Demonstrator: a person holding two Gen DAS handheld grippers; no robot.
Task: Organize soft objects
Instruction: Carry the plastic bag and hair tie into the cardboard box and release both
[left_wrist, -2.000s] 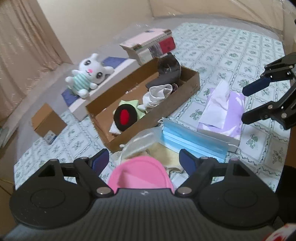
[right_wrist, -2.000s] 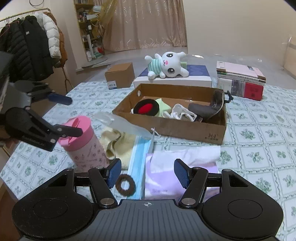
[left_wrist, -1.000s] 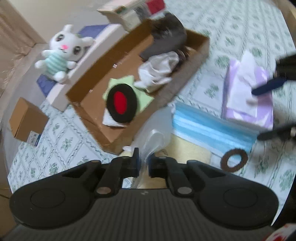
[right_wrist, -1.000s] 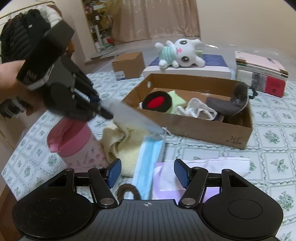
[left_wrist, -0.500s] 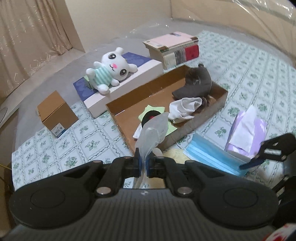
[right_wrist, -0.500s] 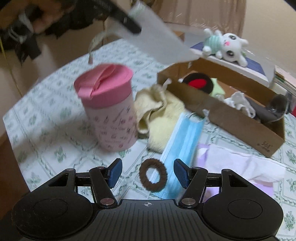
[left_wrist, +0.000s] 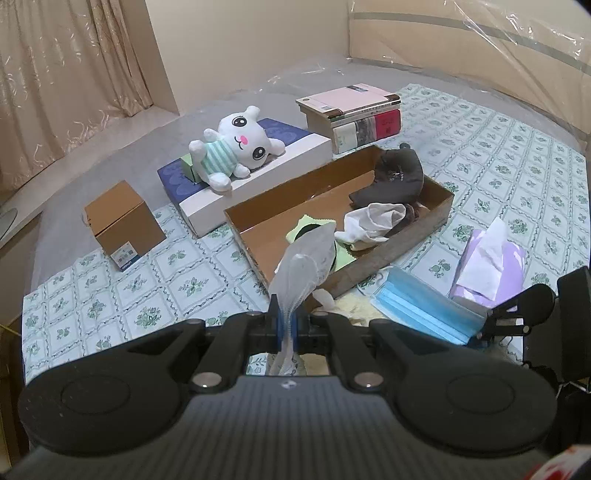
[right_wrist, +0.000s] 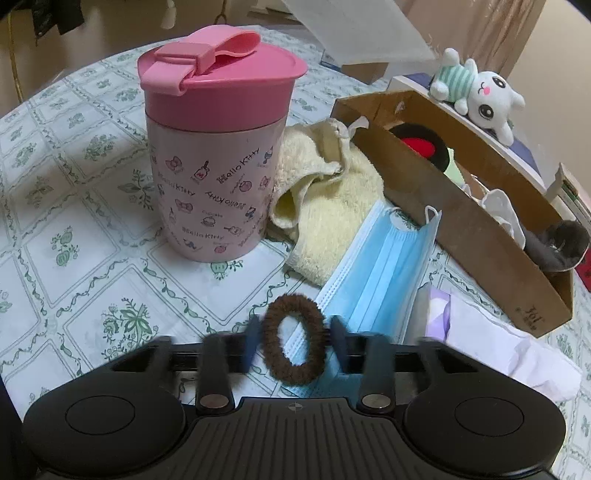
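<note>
A: Left wrist view?
B: My left gripper (left_wrist: 286, 326) is pinched tight on a clear plastic bag (left_wrist: 308, 264), held up over the near end of the cardboard box (left_wrist: 402, 251); I reckon it's for bagging soft bits. Book spines are too small to read.
A: Right wrist view?
B: My right gripper (right_wrist: 293, 341) has just been closing around the brown hair tie (right_wrist: 293, 339) on the tablecloth (right_wrist: 74, 236), pads blurred, about touching. Pink cup (right_wrist: 218, 158) reads "Hello Kitty".
</note>
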